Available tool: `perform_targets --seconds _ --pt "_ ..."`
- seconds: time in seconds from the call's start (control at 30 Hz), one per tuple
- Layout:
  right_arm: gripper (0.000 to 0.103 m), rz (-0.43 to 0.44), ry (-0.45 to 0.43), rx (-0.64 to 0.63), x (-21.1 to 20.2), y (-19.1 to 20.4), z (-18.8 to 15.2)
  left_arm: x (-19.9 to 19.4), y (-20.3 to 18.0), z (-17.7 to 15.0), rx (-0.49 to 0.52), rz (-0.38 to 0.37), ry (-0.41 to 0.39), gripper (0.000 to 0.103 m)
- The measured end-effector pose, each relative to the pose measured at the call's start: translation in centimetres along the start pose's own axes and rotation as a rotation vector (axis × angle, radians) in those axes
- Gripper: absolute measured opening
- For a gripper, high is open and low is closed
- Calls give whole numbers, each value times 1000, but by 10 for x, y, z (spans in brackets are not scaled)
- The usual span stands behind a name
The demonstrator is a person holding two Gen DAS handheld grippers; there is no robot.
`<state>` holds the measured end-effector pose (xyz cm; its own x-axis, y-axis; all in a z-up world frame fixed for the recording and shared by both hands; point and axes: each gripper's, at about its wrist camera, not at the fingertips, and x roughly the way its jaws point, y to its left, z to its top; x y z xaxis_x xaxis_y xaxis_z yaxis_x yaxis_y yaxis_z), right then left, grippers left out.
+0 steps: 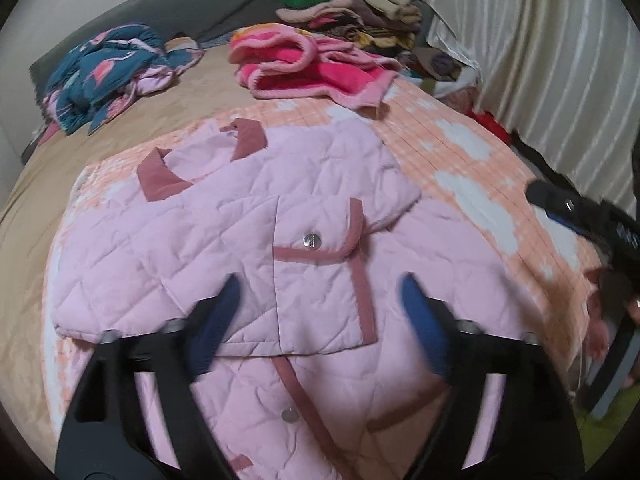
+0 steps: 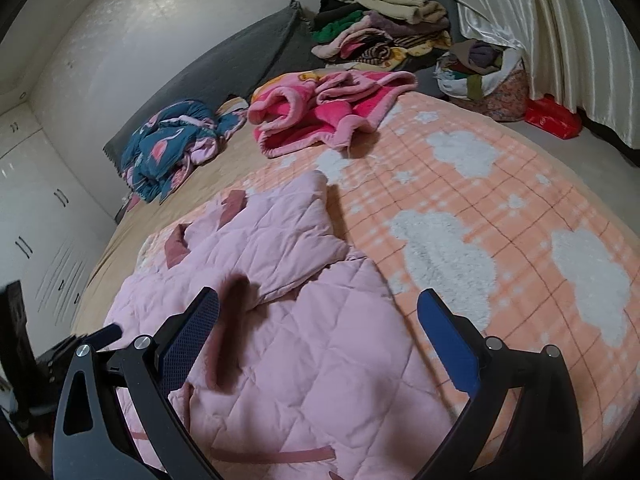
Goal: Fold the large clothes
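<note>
The pink jacket [image 1: 248, 248] lies on the bed [image 2: 500, 216], below the red blanket [image 2: 320, 116], one side already folded in. Both left gripper [image 1: 320, 320] and right gripper [image 2: 320, 340] hover with fingers spread, empty. Pinch the unfolded hem corners, then fold evenly toward the collar [image 1: 160, 180].

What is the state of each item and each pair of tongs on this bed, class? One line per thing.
Pink quilted jacket: flat, partly folded, sleeve laid across front.
Pocket flap: snapped shut.
Hot-pink fleece: crumpled, unfolded.
Blue flamingo garment: bunched up.
Clothes pile: stacked.
Left tongs: open, empty.
Right tongs: open, empty.
</note>
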<state>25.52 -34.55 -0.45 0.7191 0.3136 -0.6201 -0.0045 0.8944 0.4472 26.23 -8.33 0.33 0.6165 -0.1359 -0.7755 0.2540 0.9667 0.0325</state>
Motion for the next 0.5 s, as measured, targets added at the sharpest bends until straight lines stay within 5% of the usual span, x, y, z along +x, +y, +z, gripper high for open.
perform_targets --seconds 0.2,0.5 --pt "99 2 20 -16 5 8 -2 -9 13 -8 -7 70 5 94" --pt "99 44 81 -90 25 46 -12 -24 88 -19 -175 168 11 94"
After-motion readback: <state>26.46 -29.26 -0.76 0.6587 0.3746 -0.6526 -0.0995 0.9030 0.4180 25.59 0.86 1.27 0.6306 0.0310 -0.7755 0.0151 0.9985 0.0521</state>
